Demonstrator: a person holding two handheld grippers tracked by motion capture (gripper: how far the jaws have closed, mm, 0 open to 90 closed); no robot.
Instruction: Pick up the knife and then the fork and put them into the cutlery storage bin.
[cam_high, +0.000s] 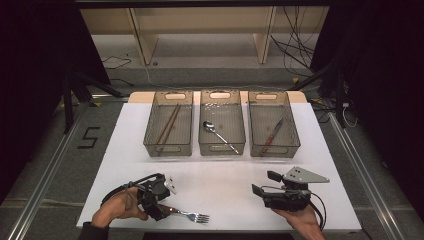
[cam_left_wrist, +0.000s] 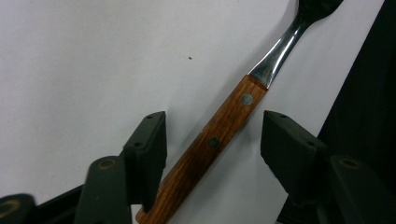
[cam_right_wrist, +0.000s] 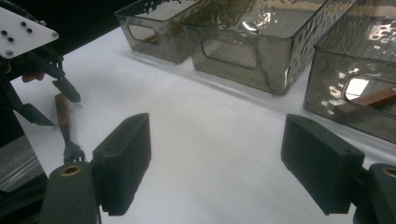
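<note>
A fork (cam_high: 192, 215) with a wooden handle (cam_left_wrist: 205, 149) and steel tines lies on the white table near its front edge. My left gripper (cam_high: 162, 207) is low over it and open, its jaws on either side of the handle (cam_left_wrist: 215, 126); the right jaw stands clear of the wood and the left one is close beside it. The fork points away toward the upper right in the left gripper view. My right gripper (cam_high: 264, 183) hovers open over bare table at the front right, nothing between its jaws (cam_right_wrist: 219, 149). From there the left gripper (cam_right_wrist: 51, 105) and fork (cam_right_wrist: 63, 116) show at far left.
Three clear bins stand in a row at the back of the table (cam_high: 225, 175): the left bin (cam_high: 150, 135) holds chopsticks (cam_high: 168, 123), the middle bin (cam_high: 222, 148) a spoon (cam_high: 218, 134), the right bin (cam_high: 295, 137) a wooden-handled knife (cam_high: 272, 136). The dark table edge runs close beside the fork.
</note>
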